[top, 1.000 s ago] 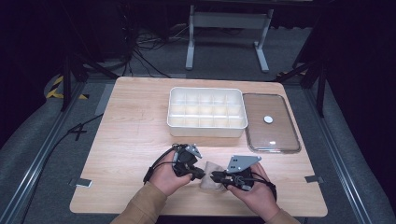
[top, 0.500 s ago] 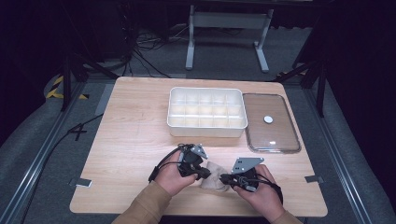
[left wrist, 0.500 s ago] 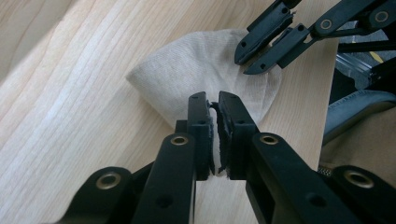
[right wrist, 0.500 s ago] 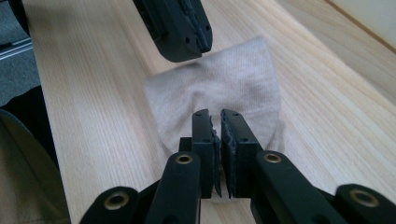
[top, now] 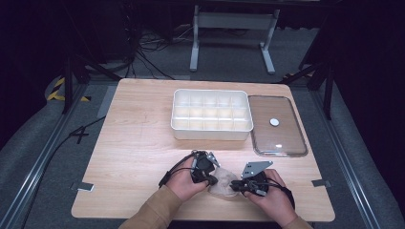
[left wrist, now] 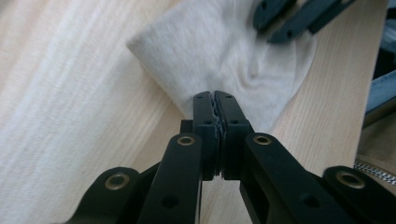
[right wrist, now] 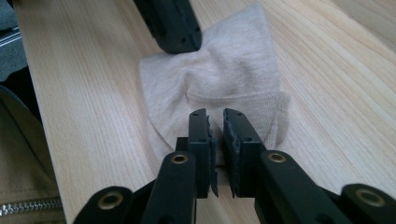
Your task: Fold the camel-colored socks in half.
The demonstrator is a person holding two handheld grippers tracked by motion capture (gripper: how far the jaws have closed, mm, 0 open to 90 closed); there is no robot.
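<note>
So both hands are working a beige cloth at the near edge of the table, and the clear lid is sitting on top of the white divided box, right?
Not quite. The clear lid lies flat on the table beside the white divided box, which stands open, as the high view shows. The rest holds: both hands work the beige cloth at the near edge.

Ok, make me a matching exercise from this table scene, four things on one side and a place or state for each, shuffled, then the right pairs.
Things:
1. beige cloth
2. white divided box
3. clear lid
4. left tool

Places or states:
A. flat on the table, right of the box
B. jaws pressed shut on an edge of fabric
C. crumpled near the table's front edge, between the two hands
D. middle of the table, compartments empty

Pairs: 1-C, 2-D, 3-A, 4-B
</note>
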